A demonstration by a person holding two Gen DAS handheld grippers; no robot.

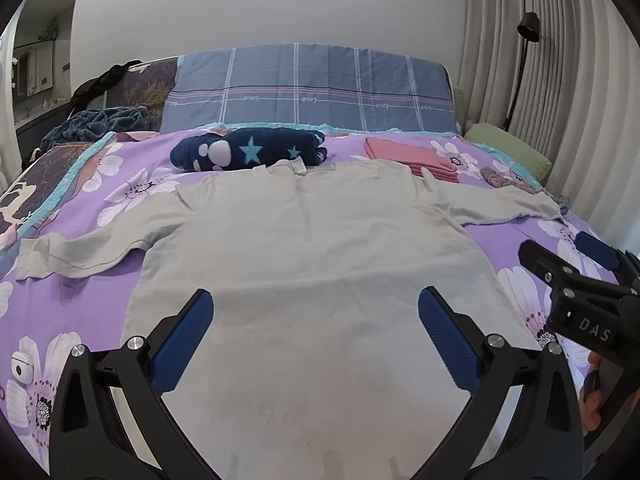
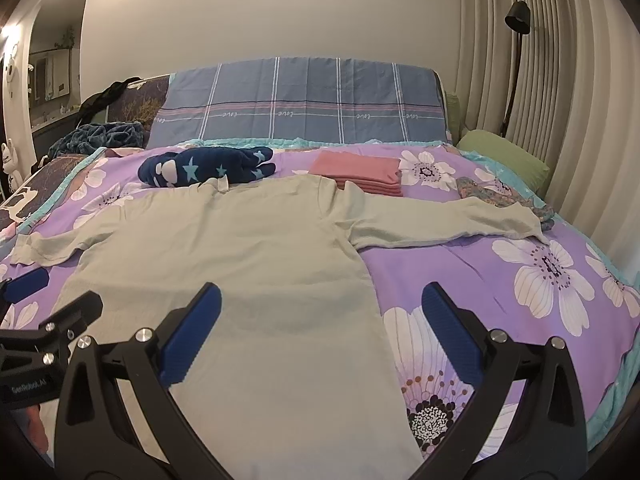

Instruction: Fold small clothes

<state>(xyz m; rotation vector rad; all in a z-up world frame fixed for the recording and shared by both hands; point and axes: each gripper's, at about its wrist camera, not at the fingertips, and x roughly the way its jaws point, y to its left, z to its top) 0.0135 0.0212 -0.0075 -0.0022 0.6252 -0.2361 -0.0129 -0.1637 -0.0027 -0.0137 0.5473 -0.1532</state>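
A pale grey-green long-sleeved shirt lies spread flat on the bed, collar far, both sleeves stretched out sideways; it also shows in the right wrist view. My left gripper is open and empty, hovering over the shirt's lower body. My right gripper is open and empty, above the shirt's right side edge. The right gripper shows at the right in the left wrist view. The left gripper shows at the left in the right wrist view.
A purple floral bedspread covers the bed. A folded pink stack and a navy star-print bundle lie beyond the collar. A small patterned garment lies by the right sleeve end. A white earbud case sits at the left. Curtain and lamp stand right.
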